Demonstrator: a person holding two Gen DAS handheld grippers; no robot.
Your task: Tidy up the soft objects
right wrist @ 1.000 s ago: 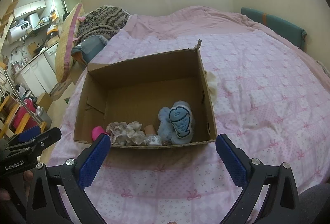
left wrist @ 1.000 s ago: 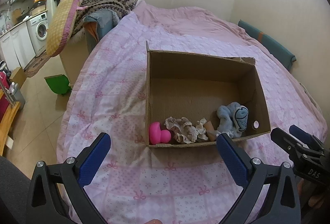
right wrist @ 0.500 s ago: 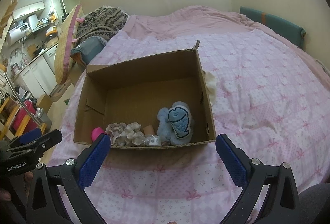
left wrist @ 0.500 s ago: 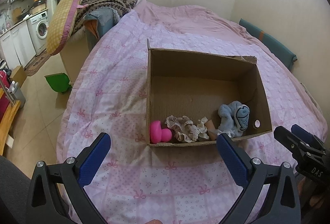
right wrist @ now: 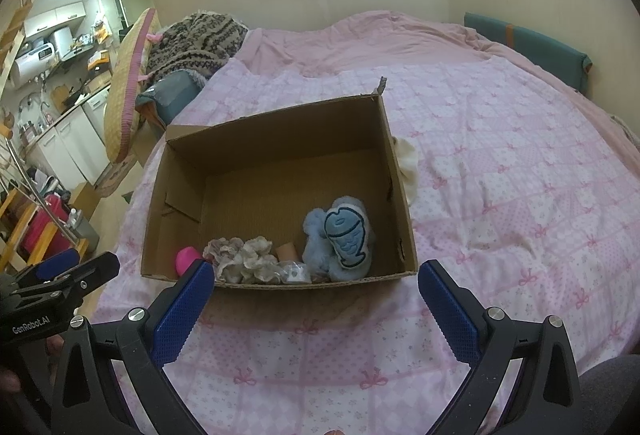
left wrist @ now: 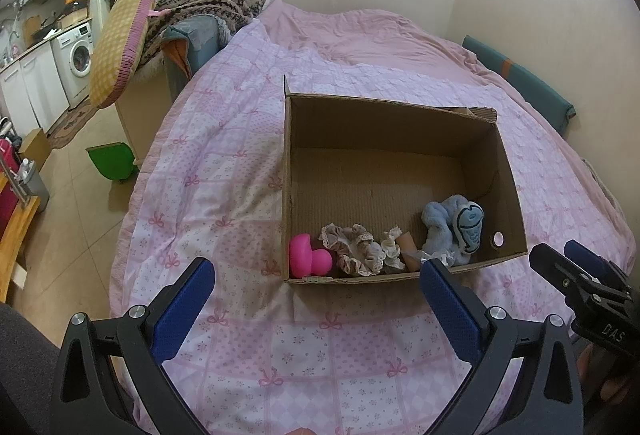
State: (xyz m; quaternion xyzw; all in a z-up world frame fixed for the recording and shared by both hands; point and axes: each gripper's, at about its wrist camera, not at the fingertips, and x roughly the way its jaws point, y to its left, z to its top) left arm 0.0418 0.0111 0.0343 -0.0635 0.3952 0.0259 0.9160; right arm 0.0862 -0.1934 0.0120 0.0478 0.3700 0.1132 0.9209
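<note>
Staying wide jaws, cardboard box unmoved

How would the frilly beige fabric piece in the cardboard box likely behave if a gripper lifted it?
The frilly fabric piece lies crumpled in loose folds, so it probably droops limply. It looks thin, likely light. Its lace edges touch neighbouring items, so they might snag.

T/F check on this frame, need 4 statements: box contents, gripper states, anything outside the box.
1. The brown cardboard box sits on the pink quilt. True.
2. The blue plush toy lies on the quilt outside the box. False: it lies inside the box.
3. Left gripper and right gripper are both open and empty. True.
4. The bright pink rubber toy is clamped in the left gripper. False: it lies in the box's near corner.
</note>
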